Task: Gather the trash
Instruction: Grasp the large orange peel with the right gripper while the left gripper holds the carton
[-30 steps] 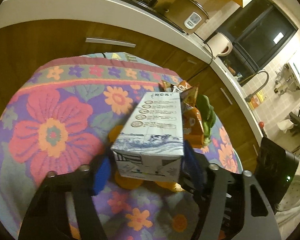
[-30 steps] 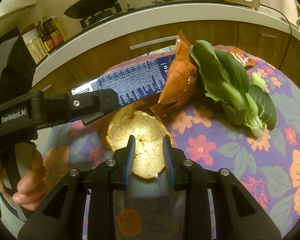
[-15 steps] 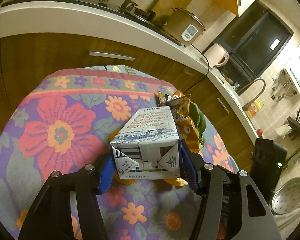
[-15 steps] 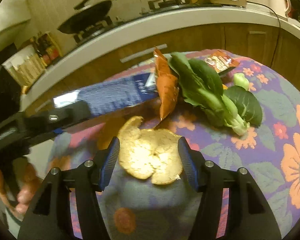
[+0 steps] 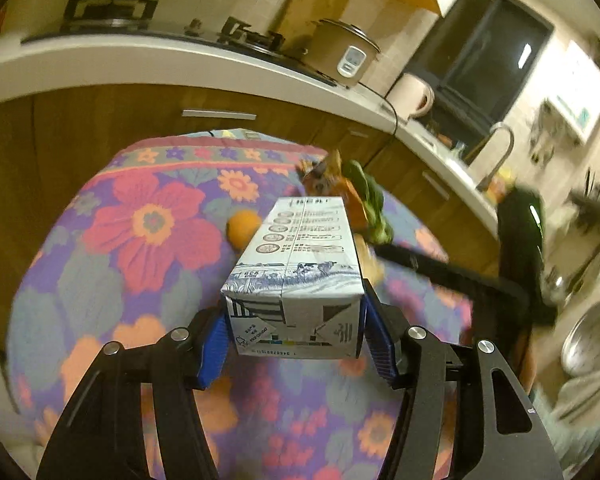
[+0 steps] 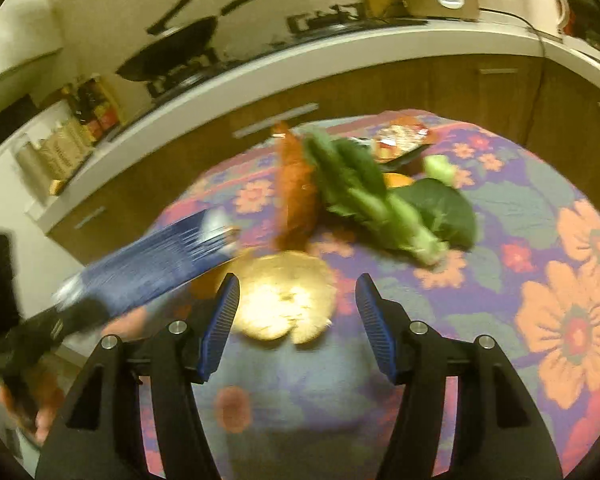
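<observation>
My left gripper (image 5: 294,338) is clamped on the milk carton (image 5: 296,276), a boxy waxed-paper block (blue and white print), ribbed blue pads pressing its two sides above the flowered tablecloth (image 5: 140,280). My right gripper (image 6: 296,320) has just been opening; its jaws now stand apart, released, with the pale, crinkled round peel (image 6: 286,296) lying on the cloth between them, untouched. Farther off lie a crumpled orange wrapper (image 6: 296,192) and leafy greens (image 6: 380,204), touching each other.
</observation>
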